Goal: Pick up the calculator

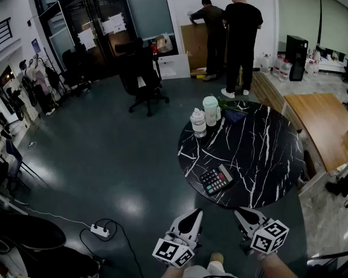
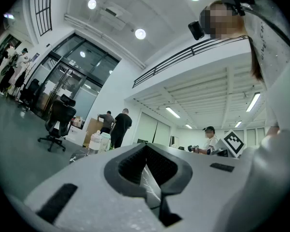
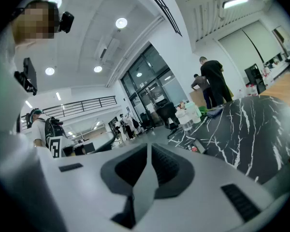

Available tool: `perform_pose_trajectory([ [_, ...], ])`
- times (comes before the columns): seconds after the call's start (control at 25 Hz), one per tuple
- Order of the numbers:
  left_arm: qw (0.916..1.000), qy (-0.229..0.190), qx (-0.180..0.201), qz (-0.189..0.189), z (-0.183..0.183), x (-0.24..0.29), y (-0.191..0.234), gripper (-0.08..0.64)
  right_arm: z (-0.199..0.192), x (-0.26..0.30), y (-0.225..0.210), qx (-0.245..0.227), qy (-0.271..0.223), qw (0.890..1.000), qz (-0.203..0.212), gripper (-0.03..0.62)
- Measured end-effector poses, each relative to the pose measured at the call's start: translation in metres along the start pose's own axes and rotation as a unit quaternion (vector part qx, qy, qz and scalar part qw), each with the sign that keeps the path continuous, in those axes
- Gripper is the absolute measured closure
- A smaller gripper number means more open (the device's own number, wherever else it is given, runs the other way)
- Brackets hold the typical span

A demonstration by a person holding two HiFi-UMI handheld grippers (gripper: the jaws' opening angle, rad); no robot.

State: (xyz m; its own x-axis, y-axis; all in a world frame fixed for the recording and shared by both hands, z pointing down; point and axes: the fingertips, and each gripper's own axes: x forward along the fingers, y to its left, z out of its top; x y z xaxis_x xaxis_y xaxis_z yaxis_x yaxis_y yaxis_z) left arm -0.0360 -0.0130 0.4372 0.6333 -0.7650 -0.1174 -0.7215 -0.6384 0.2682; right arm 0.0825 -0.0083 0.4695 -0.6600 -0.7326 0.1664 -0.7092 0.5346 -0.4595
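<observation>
The white left gripper (image 1: 195, 214) and the white right gripper (image 1: 239, 214), each bearing a marker cube, are held side by side above the grey floor (image 1: 116, 155), short of the worktop. The fingers of each are pressed together, with nothing held between them. Just beyond, the flat black calculator (image 1: 216, 179) is seen lying at the near edge of the round black white-veined marble worktop (image 1: 261, 155), apart from both grippers. At the far edge two white lidded containers (image 1: 198, 122) are stood close together. Farther off, a black office chair (image 1: 140, 74) and two persons in dark clothes (image 1: 242, 39) are seen.
</observation>
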Motion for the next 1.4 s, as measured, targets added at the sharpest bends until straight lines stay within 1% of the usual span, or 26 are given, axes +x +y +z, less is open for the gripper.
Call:
perform_pose_trajectory([
  [0.12,0.9999,0.003,0.008,0.012,0.001,0.020,0.015,0.552,0.011,0.022,-0.041,0.014,0.008,1.000,-0.015,0.580],
  [0.28,0.9997,0.016,0.007,0.019,-0.011,0.034,0.043,0.552,0.019,0.053,-0.085,0.031,0.030,0.999,-0.031,0.571],
  [0.32,0.9996,0.019,0.005,0.023,-0.013,0.038,0.050,0.552,0.019,0.060,-0.095,0.036,0.038,0.998,-0.035,0.554],
  [0.4,0.9993,0.022,0.002,0.031,-0.018,0.047,0.063,0.552,0.015,0.074,-0.117,0.050,0.053,0.996,-0.045,0.497],
  [0.52,0.9991,0.025,0.001,0.034,-0.028,0.063,0.085,0.552,0.007,0.095,-0.152,0.085,0.062,0.992,-0.072,0.468],
  [0.68,0.9987,0.026,-0.006,0.043,-0.041,0.077,0.109,0.552,-0.018,0.118,-0.187,0.149,0.091,0.980,-0.096,0.431],
  [0.76,0.9987,0.026,-0.008,0.044,-0.048,0.082,0.118,0.552,-0.031,0.128,-0.201,0.180,0.108,0.972,-0.105,0.413],
  [0.92,0.9982,0.038,-0.016,0.043,-0.067,0.080,0.127,0.552,-0.053,0.145,-0.221,0.263,0.121,0.949,-0.123,0.396],
  [0.96,0.9979,0.041,-0.021,0.045,-0.071,0.078,0.128,0.552,-0.056,0.148,-0.224,0.276,0.124,0.945,-0.122,0.396],
  [1.12,0.9966,0.053,-0.036,0.052,-0.088,0.068,0.131,0.552,-0.063,0.160,-0.230,0.279,0.136,0.942,-0.126,0.396],
  [1.2,0.9960,0.056,-0.039,0.057,-0.093,0.062,0.135,0.552,-0.064,0.165,-0.233,0.288,0.132,0.939,-0.131,0.397],
  [1.28,0.9954,0.058,-0.041,0.064,-0.097,0.057,0.141,0.552,-0.064,0.170,-0.234,0.305,0.129,0.934,-0.130,0.397],
  [1.4,0.9946,0.063,-0.042,0.072,-0.103,0.050,0.148,0.552,-0.069,0.175,-0.230,0.340,0.134,0.923,-0.117,0.397],
])
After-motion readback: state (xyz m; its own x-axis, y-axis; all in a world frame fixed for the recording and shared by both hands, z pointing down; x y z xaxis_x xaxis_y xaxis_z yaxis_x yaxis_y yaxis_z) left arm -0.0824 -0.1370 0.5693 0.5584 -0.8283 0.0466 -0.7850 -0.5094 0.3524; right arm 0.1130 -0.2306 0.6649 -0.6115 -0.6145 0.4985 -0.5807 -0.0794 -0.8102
